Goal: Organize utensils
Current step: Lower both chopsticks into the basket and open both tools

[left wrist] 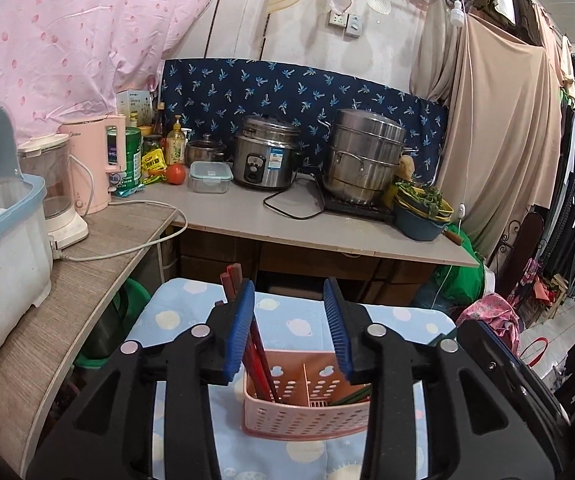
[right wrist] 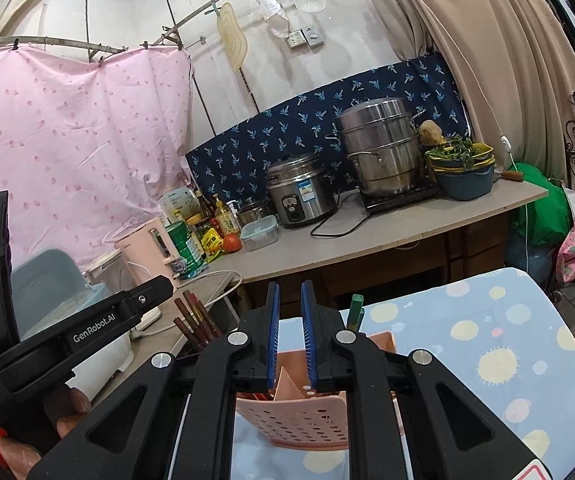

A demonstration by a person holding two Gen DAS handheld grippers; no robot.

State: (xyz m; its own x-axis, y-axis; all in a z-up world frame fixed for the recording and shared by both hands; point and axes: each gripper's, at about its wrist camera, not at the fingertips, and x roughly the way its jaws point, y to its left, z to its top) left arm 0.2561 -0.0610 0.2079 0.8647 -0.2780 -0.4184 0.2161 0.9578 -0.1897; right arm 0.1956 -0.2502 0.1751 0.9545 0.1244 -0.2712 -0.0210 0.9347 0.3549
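A pink perforated utensil basket (left wrist: pixel 299 412) stands on a blue cloth with pale dots (left wrist: pixel 287 320). Red-brown chopsticks (left wrist: pixel 261 364) lean upright in its left compartment. Green chopsticks (left wrist: pixel 353 395) lean in its right compartment. My left gripper (left wrist: pixel 289 300) hangs open and empty just above the basket, with its left finger beside the red chopsticks. In the right wrist view the basket (right wrist: pixel 291 420) sits below my right gripper (right wrist: pixel 289 300), whose jaws stand a narrow gap apart with nothing between them. Red chopstick tips (right wrist: pixel 195 316) and a green tip (right wrist: pixel 355 308) stick up either side.
A counter (left wrist: pixel 247 216) behind holds a rice cooker (left wrist: pixel 265 158), a steel steamer pot (left wrist: pixel 363 156), a blue bowl of greens (left wrist: pixel 423 216), a clear food box (left wrist: pixel 210 177), a tomato and bottles. A pink kettle (left wrist: pixel 95 160) and a dish box (left wrist: pixel 3 240) stand at left.
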